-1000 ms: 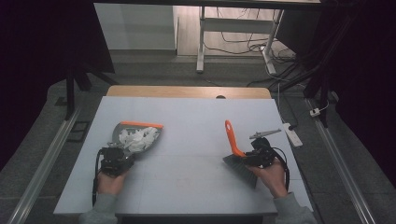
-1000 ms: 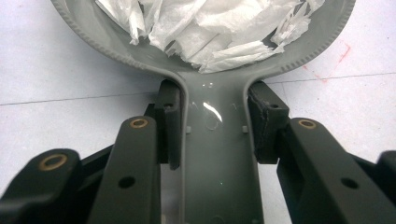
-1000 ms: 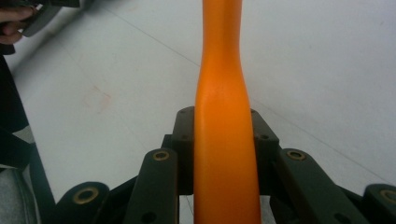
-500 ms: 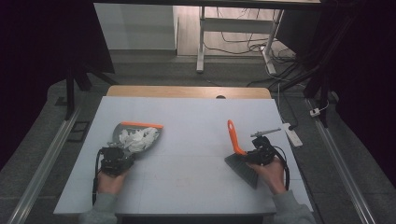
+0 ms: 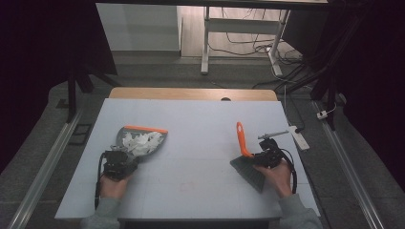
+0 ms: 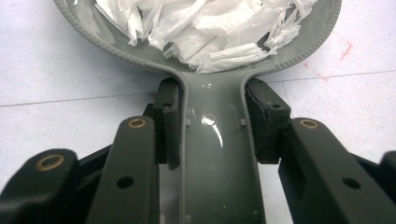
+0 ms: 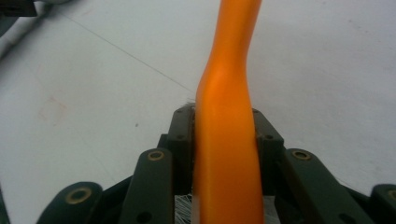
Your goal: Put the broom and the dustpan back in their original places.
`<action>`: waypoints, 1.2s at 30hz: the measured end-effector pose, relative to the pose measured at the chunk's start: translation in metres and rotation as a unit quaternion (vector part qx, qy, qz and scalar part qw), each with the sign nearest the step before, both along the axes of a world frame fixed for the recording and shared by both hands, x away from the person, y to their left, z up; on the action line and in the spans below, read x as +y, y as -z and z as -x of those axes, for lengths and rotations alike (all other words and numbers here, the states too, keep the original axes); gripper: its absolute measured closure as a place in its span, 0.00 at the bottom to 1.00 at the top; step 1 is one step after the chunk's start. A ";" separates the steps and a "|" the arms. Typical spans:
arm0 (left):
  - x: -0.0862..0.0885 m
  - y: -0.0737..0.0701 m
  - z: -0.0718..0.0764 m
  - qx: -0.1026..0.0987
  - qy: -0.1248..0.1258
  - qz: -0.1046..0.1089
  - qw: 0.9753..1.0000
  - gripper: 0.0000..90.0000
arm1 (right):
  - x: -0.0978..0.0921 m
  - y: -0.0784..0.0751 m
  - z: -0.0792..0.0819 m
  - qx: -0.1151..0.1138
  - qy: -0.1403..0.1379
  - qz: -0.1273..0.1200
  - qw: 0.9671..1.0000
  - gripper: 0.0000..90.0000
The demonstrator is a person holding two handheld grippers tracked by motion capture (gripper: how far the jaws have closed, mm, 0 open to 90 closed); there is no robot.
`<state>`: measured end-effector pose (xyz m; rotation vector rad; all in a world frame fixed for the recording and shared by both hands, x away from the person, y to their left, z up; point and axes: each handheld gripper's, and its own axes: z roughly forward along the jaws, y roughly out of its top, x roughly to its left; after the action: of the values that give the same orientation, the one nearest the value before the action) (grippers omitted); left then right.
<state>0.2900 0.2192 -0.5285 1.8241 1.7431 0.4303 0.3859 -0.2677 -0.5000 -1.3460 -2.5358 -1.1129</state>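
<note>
A grey dustpan (image 5: 139,139) with an orange front lip lies on the left of the table, full of white paper scraps (image 5: 138,141). My left gripper (image 5: 117,163) is shut on the dustpan handle (image 6: 212,154); both pads press its sides just below the pan's neck. The scraps (image 6: 210,28) heap up ahead of the jaws. On the right, a brush with an orange handle (image 5: 242,139) and grey bristles (image 5: 249,171) rests near the table's right edge. My right gripper (image 5: 263,157) is shut on that handle (image 7: 227,140), which runs up between the jaws.
The pale table top (image 5: 196,138) has a wooden strip along its far edge. A small metal tool (image 5: 274,135) and a white power strip (image 5: 298,136) lie by the right edge. Beyond the table are desk legs, cables and dark floor.
The right hand with the brush has slid a little to the right and nearer the front edge. The left hand and dustpan have stayed put.
</note>
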 end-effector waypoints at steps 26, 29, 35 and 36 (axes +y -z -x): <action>0.001 -0.001 0.001 -0.005 0.010 -0.005 1.000 0.34 | -0.001 0.007 -0.006 -0.024 0.031 0.064 0.997 0.52; 0.001 -0.002 0.001 -0.007 0.007 -0.007 1.000 0.31 | -0.001 0.007 -0.007 -0.024 0.033 0.064 0.997 0.52; 0.001 -0.005 0.004 -0.018 0.007 -0.011 1.000 0.28 | -0.001 0.003 -0.005 -0.045 0.044 0.087 0.994 0.49; 0.001 -0.006 0.004 -0.019 0.008 -0.013 1.000 0.28 | -0.001 0.003 -0.005 -0.047 0.045 0.089 0.994 0.48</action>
<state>0.2859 0.2201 -0.5228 1.8342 1.7044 0.4794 0.3906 -0.2685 -0.5029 -1.4969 -2.7230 -1.0070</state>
